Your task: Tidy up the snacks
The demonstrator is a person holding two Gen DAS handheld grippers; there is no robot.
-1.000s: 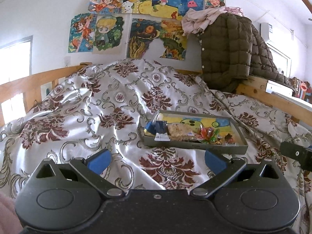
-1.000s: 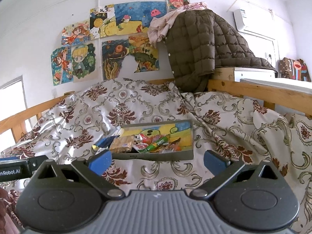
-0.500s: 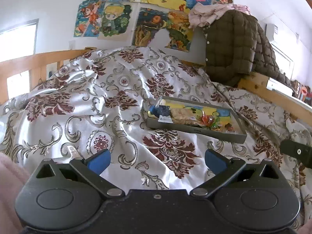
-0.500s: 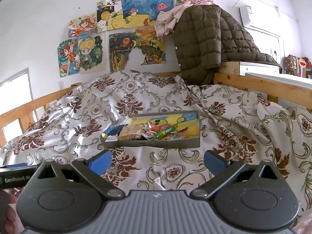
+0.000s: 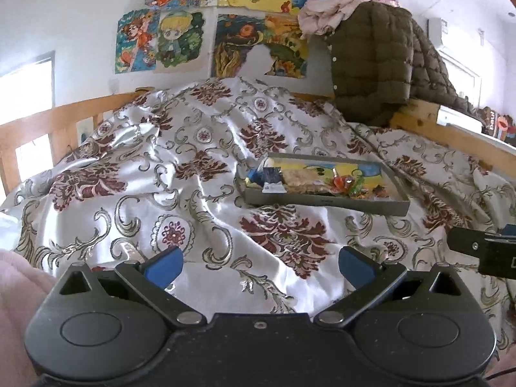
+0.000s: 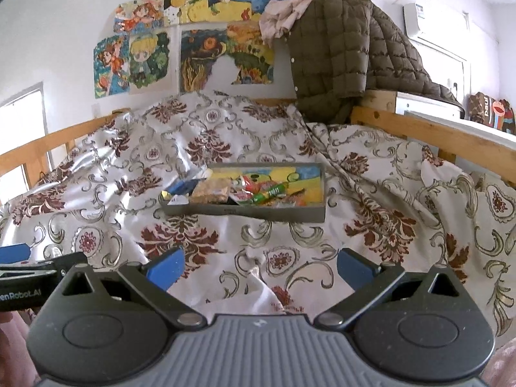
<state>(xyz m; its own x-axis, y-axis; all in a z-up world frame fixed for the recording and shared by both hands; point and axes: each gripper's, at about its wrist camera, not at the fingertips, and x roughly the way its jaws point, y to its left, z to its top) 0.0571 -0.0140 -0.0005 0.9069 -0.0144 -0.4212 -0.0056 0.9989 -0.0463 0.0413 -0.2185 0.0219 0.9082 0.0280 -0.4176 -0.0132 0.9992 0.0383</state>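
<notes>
While both grippers (image 5: 259, 266) (image 6: 258, 266) gape, tray (image 6: 245, 209) lies ahead.

- One tray (image 6: 245, 209) sits on the bed, seen in both views (image 5: 325, 201).
- Snacks in the tray: at least four packets show, namely one blue (image 6: 183, 187), one beige (image 6: 211, 192), one red and white (image 6: 242, 190) and one green stick (image 6: 269, 192). The rest are too jumbled to count.
- One patterned bedspread (image 6: 225, 235).
- Two grippers: left (image 5: 259, 262) and right (image 6: 258, 262), each with two blue-tipped fingers set wide apart.
- One brown quilted jacket (image 6: 338, 54).
- One pink cloth (image 6: 283, 13) on top of the jacket.
- About seven drawings (image 6: 148, 61) on the wall.
</notes>
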